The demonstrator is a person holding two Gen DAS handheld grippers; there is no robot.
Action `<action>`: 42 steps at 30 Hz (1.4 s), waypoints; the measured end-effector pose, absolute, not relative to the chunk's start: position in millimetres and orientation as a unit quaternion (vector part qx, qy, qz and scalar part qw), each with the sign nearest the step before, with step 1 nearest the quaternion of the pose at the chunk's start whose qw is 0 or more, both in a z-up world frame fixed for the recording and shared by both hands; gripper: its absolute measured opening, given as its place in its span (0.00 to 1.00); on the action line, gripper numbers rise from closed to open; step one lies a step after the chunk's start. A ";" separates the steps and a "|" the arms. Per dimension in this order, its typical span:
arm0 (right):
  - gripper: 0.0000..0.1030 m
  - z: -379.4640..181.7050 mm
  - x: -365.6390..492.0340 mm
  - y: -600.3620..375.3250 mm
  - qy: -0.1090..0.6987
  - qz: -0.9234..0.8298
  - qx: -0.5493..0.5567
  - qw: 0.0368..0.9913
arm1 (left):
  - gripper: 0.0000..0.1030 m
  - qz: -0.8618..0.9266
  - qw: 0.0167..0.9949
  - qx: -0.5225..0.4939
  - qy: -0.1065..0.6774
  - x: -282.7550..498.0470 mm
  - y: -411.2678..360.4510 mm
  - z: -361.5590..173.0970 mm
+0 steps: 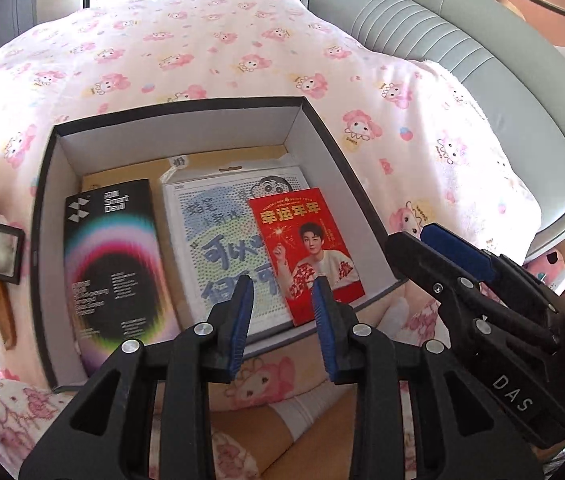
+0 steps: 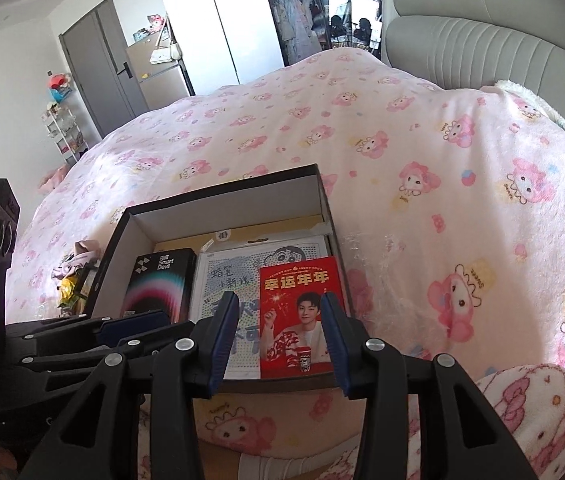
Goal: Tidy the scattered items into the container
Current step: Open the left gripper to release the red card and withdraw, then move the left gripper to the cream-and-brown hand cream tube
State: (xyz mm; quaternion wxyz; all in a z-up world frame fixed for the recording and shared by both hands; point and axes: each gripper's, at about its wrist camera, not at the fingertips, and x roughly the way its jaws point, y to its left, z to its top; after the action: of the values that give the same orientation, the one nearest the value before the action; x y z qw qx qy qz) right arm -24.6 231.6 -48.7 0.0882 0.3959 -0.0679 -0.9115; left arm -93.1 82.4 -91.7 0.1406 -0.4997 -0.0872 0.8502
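Box: dark-rimmed, white-walled square cardboard box [image 1: 302, 128] on my pink cartoon-print fleece blanket [image 1: 210, 52].
Inside: glossy black carton with rainbow ring [image 1: 112, 264] at left; white dotted pegboard pack [image 1: 218, 240] beside it; red printed card [image 1: 308, 256] lying on the pack.
My left claw [image 1: 282, 308]: released, nothing between the ribbed blue pads.
My right claw [image 2: 278, 332]: parted, empty.
Beside box: small black-framed square [image 1: 0, 252], yellow crinkled scrap [image 2: 69, 289].
Right view only: grey door [image 2: 94, 68], clothes rack.
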 end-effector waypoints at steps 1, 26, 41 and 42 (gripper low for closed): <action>0.37 -45.3 -20.5 225.9 -0.063 -0.912 0.393 0.094 | 0.29 0.851 0.140 -0.498 -0.089 -89.1 78.3 -89.3; 0.37 -40.0 -30.4 -0.6 0.002 -0.841 0.439 0.316 | 0.30 0.853 -0.061 -0.457 -0.247 21.4 -178.1 -94.5; 0.37 -118.0 -81.4 -116.4 0.065 -0.751 0.552 0.356 | 0.30 0.790 -0.076 -0.495 -0.354 8.9 -284.3 -195.1; 0.37 -122.9 -83.9 -121.7 0.069 -0.746 0.558 0.357 | 0.30 0.787 -0.073 -0.499 -0.355 4.4 -287.8 -201.0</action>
State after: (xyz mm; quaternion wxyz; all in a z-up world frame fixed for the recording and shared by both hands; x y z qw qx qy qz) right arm -83.9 -121.7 -122.9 0.3574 0.5577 0.0694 -0.7459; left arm 4.4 -287.8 -201.0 -0.0725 -0.4991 -0.3549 0.7872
